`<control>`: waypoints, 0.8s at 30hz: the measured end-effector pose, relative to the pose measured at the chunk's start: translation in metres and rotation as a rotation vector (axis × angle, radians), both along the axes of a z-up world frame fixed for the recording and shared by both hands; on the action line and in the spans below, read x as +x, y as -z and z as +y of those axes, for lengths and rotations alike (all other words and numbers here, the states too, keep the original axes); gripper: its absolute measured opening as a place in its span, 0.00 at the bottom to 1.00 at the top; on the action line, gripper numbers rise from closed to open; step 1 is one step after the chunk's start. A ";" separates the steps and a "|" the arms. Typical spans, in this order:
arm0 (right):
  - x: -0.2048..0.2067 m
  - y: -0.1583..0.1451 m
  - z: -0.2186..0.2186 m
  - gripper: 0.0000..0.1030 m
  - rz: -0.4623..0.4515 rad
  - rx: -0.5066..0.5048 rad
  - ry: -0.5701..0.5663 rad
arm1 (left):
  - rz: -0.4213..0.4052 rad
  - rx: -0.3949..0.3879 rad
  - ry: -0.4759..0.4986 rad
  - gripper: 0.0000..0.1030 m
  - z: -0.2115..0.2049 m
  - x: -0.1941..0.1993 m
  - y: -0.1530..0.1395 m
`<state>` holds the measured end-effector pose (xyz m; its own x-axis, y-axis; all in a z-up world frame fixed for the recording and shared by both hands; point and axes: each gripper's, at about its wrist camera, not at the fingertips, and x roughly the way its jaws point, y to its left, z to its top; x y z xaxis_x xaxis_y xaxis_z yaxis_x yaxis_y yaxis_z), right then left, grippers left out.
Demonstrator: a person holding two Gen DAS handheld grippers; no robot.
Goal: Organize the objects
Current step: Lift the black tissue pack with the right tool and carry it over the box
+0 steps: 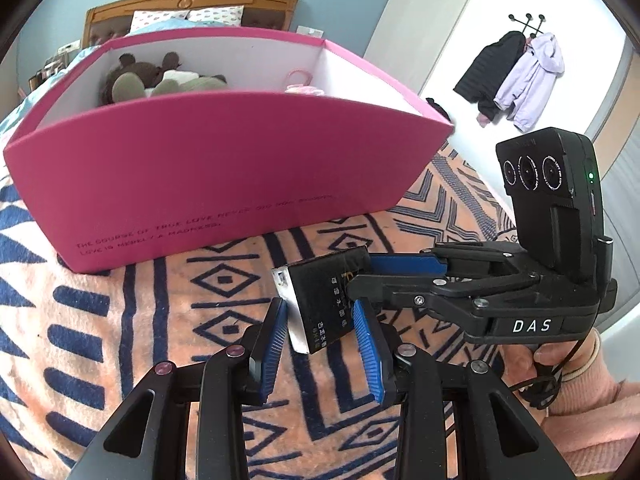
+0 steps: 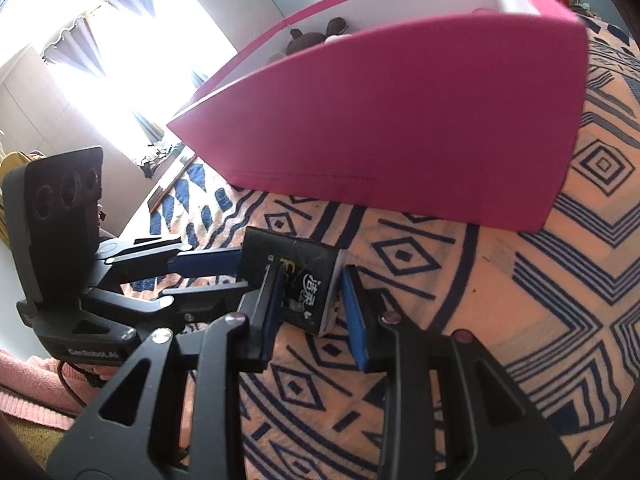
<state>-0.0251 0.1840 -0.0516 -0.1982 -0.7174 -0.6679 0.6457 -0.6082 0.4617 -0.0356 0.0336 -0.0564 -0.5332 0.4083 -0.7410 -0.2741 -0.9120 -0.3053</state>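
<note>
both tongs on one pack
my left tongs and right tongs each clench the small black rectangular pack, on the patterned peach-and-navy blanket before the pink cardboard box.

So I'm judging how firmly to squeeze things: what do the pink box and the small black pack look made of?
Pink box: probably matte cardboard, with thin flat walls, crisp folded corners and a white inside. Black pack: seemingly soft glossy plastic wrap, showing shine and creases, likely tissues.
</note>
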 end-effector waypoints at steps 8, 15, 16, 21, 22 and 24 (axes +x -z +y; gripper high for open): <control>0.009 -0.011 0.016 0.32 0.043 -0.007 0.022 | 0.023 0.003 0.008 0.34 0.000 0.009 -0.009; 0.012 -0.025 0.031 0.32 0.075 -0.009 0.034 | 0.048 -0.005 0.022 0.34 0.004 0.012 -0.014; 0.013 -0.027 0.033 0.32 0.081 -0.011 0.033 | 0.052 -0.006 0.024 0.34 0.005 0.012 -0.016; 0.016 -0.035 0.034 0.32 0.109 -0.012 0.039 | 0.067 -0.010 0.031 0.34 0.007 0.013 -0.022; 0.017 -0.037 0.034 0.32 0.114 -0.013 0.040 | 0.072 -0.012 0.033 0.34 0.007 0.013 -0.023; 0.018 -0.040 0.036 0.32 0.123 -0.015 0.041 | 0.077 -0.013 0.037 0.34 0.009 0.012 -0.025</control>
<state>-0.0069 0.2203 -0.0115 -0.3077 -0.7165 -0.6261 0.6726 -0.6292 0.3895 -0.0232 0.0428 -0.0311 -0.5739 0.4193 -0.7035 -0.3296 -0.9046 -0.2702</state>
